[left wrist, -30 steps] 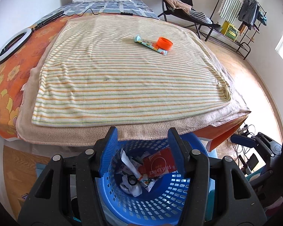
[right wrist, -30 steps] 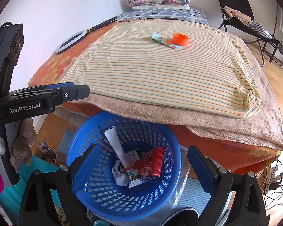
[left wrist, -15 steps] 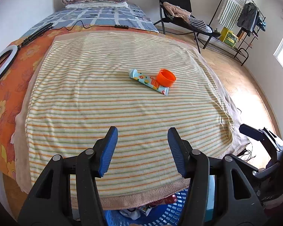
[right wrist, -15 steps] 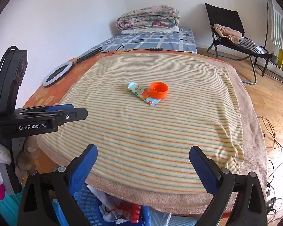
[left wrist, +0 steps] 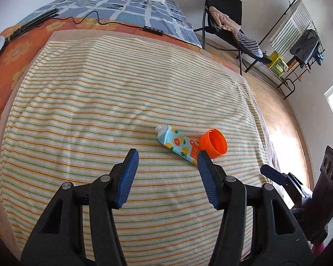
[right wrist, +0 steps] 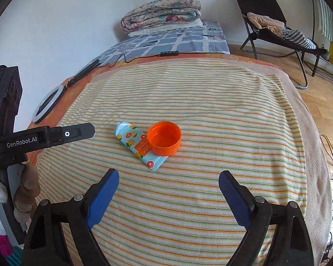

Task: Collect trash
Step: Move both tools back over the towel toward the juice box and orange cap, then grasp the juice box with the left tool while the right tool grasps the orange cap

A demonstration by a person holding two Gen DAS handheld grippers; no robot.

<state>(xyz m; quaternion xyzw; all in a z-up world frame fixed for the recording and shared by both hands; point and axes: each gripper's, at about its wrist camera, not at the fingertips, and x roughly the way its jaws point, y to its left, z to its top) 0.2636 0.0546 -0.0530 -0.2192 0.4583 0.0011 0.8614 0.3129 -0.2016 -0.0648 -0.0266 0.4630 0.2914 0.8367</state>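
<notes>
My left gripper [left wrist: 167,157] hangs spread wide over the striped yellow-and-orange blanket [left wrist: 100,110], gripping nothing. My right gripper [right wrist: 168,180] is likewise spread and empty. Just beyond them lies a flattened light-blue tube printed with citrus slices [right wrist: 136,145], with a round orange plastic lid [right wrist: 164,137] resting on its end. Far back sits a folded floral quilt [right wrist: 161,11].
</notes>
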